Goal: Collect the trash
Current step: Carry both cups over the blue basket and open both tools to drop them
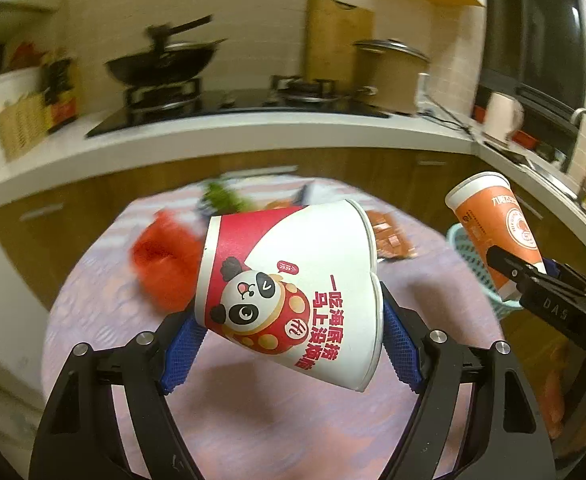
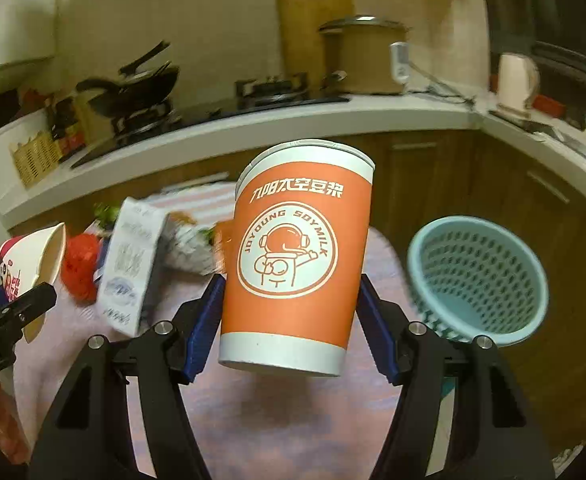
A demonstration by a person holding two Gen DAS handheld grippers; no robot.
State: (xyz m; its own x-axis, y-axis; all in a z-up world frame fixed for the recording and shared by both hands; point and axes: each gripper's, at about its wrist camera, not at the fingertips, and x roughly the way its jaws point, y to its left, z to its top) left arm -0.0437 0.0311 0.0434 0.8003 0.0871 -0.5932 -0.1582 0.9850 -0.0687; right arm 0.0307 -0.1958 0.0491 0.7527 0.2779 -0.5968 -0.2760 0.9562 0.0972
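So the left gripper (image 1: 289, 336) has its blue pads clamped on a white and red paper noodle bowl with a cartoon panda print (image 1: 293, 288), tipped over on its side with the rim pointing right, held up in the air above the tabletop. The right gripper (image 2: 289, 332) is squeezing a tall orange paper soy milk cup with a white rim and an astronaut logo (image 2: 297, 256), pretty much upright and also lifted off the surface. Just right of that cup sits a light blue perforated plastic basket (image 2: 481, 280), near the edge of the round tabletop with the pinkish striped cloth (image 2: 253, 412). More junk is still lying there: a crumpled red bag (image 2: 79, 266), a white milk carton with blue print (image 2: 131, 268) standing at a tilt right beside it, and some blurry green and orange wrappers behind. Past all that is a kitchen with brown cabinets, a white counter (image 1: 253, 128), a gas hob carrying a black wok (image 1: 161, 62), a beige lidded pot (image 1: 389, 72), and a wooden cutting board leaning on the wall.
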